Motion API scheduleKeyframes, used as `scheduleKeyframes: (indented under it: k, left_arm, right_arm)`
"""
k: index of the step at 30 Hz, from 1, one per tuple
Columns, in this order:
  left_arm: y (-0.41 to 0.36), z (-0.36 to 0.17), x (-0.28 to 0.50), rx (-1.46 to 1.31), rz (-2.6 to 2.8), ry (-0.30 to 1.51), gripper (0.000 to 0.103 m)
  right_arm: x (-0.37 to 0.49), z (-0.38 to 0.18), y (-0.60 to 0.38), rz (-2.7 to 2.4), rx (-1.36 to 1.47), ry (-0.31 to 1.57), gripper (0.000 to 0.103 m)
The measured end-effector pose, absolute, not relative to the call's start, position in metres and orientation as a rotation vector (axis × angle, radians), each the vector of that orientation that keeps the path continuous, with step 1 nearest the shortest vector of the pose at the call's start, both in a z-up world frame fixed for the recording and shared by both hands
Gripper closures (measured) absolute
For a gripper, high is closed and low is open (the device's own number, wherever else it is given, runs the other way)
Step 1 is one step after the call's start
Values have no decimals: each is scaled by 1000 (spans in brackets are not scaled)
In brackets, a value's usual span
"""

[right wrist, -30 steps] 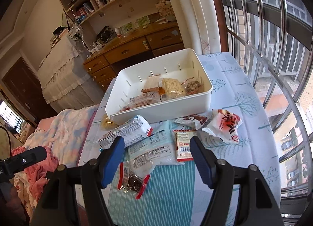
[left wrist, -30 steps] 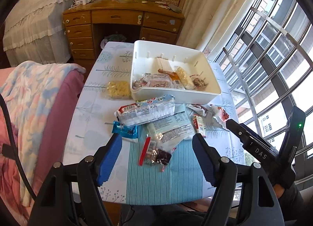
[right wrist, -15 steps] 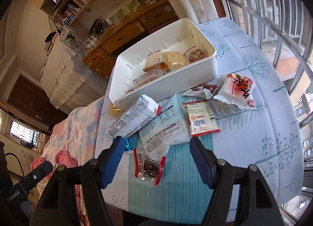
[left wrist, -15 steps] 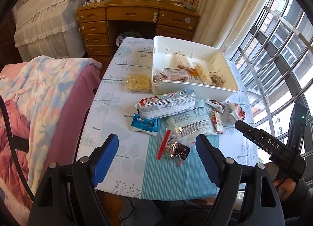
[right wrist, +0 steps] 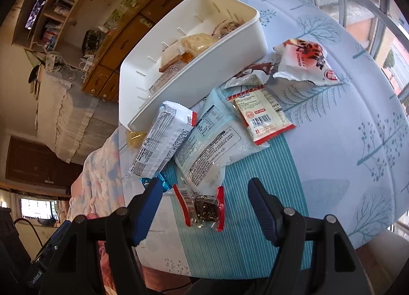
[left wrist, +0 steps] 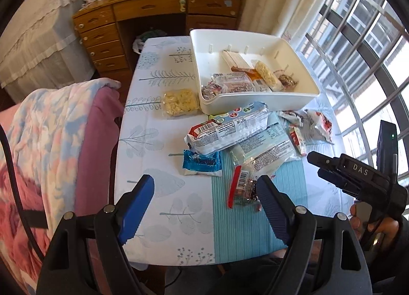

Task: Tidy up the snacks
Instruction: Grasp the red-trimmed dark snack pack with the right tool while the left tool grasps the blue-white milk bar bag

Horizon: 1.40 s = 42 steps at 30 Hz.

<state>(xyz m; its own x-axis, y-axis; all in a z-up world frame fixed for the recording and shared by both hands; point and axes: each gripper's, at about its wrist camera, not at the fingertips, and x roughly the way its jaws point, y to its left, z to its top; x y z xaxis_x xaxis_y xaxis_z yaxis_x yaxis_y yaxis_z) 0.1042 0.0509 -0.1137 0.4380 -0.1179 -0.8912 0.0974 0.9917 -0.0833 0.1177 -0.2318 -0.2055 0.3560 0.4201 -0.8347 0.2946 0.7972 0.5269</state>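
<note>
Left hand-held gripper [left wrist: 204, 208] open and empty above the bench [left wrist: 153, 192]; blue snack packet [left wrist: 202, 162] just ahead between its fingers. Right hand-held gripper [right wrist: 204, 208] open too, red-edged snack packet [right wrist: 202, 208] between its fingers, untouched. White bin [right wrist: 194, 65] of snacks farther ahead.

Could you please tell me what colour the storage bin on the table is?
White; the bin shows best in the left wrist view.

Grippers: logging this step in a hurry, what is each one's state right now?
Left gripper: open, holding nothing.
Right gripper: open, holding nothing, above the small red-edged clear snack packet.
</note>
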Motion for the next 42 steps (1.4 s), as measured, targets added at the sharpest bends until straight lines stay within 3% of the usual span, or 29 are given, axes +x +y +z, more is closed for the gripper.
scheduleKeyframes:
  k: [21, 38, 42]
  left_arm:
    - [40, -174, 204, 312, -496, 1210, 17]
    - [15, -231, 253, 386, -604, 1249, 17]
    - [10, -241, 259, 385, -622, 1273, 17]
  right_arm:
    - [71, -273, -209, -291, 1250, 1301, 33]
    - [52, -315, -196, -515, 1597, 1337, 34]
    - [53, -320, -196, -565, 1639, 1351, 43]
